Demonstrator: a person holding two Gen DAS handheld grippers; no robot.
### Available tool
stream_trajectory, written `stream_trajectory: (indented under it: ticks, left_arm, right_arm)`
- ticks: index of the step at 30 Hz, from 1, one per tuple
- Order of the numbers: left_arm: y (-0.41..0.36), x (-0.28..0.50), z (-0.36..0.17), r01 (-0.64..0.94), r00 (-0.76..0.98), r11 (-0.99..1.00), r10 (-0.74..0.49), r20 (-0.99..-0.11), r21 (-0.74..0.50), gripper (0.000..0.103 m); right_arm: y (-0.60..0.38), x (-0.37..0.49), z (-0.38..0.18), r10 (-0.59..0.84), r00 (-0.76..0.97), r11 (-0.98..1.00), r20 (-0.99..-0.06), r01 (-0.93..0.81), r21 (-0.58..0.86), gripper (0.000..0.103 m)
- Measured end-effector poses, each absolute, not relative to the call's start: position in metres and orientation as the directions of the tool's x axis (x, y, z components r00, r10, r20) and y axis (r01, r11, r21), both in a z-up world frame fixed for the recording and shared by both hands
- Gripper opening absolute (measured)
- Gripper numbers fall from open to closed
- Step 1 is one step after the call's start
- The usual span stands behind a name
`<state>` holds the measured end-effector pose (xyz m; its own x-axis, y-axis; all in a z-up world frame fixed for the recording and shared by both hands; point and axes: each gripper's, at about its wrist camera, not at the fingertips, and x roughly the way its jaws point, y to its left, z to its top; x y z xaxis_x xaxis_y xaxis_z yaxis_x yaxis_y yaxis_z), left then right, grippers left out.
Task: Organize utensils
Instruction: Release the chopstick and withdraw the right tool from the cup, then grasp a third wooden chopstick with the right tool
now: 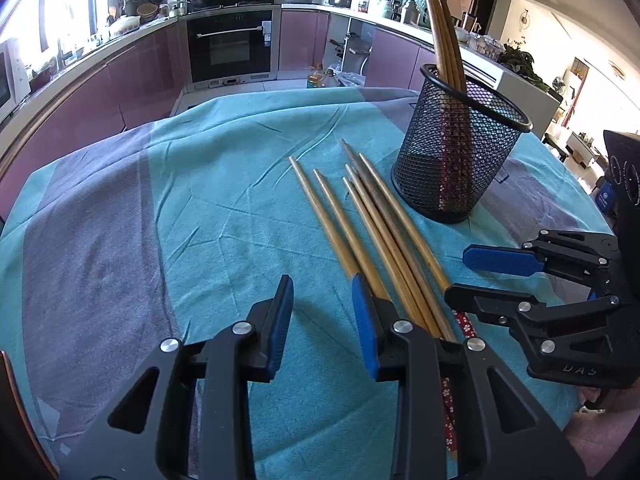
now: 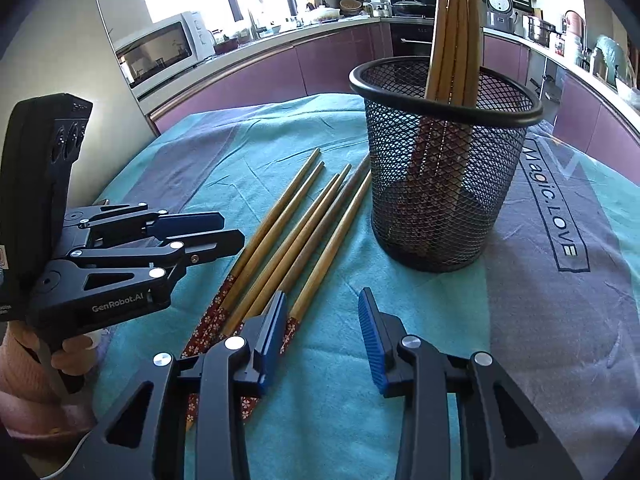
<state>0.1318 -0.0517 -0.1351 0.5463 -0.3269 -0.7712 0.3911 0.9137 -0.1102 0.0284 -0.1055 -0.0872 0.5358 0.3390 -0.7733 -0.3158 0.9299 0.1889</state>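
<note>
Several loose wooden chopsticks (image 1: 380, 232) (image 2: 296, 232) with red patterned ends lie side by side on the cloth. A black mesh cup (image 1: 460, 160) (image 2: 440, 184) stands just behind them, with several chopsticks (image 1: 444, 32) (image 2: 452, 32) upright inside. My left gripper (image 1: 322, 320) (image 2: 232, 228) is open and holds nothing; the bundle runs under its right finger. My right gripper (image 2: 324, 328) (image 1: 458, 274) is open too, with bare cloth between the pads. Its left finger hangs over the patterned ends. The two grippers face the bundle from opposite sides.
A teal and grey cloth (image 1: 160, 220) (image 2: 560, 320) covers the table. A hand (image 2: 72, 352) holds the left gripper's handle. Beyond the far edge are purple cabinets, an oven (image 1: 232, 44), a microwave (image 2: 160, 52) and an oil bottle (image 1: 316, 78).
</note>
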Motion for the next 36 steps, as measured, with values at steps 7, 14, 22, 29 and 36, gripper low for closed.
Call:
stream_trajectory:
  ticks: [7, 14, 22, 29, 36]
  left_arm:
    - [-0.062, 0.136, -0.136, 0.410, 0.541, 0.906, -0.332, -0.773, -0.103, 0.031]
    - [-0.052, 0.143, -0.139, 0.393, 0.527, 0.910, -0.343, -0.778, -0.135, 0.030]
    - [-0.053, 0.146, -0.139, 0.386, 0.531, 0.916, -0.317, -0.786, -0.108, 0.030]
    - [-0.060, 0.159, -0.142, 0.371, 0.534, 0.924, -0.292, -0.793, -0.091, 0.027]
    - [-0.054, 0.159, -0.141, 0.338, 0.531, 0.931, -0.312, -0.788, -0.141, 0.010]
  right_arm:
    - [-0.102, 0.034, -0.088, 0.343, 0.539, 0.929, -0.769, -0.315, 0.193, 0.035]
    - [-0.104, 0.035, -0.089, 0.341, 0.539, 0.930, -0.770, -0.311, 0.194, 0.033]
    - [-0.104, 0.040, -0.088, 0.329, 0.538, 0.935, -0.776, -0.302, 0.187, 0.029]
    - [-0.097, 0.050, -0.089, 0.306, 0.553, 0.945, -0.775, -0.275, 0.177, 0.022]
    - [-0.110, 0.050, -0.092, 0.366, 0.541, 0.930, -0.757, -0.235, 0.282, 0.007]
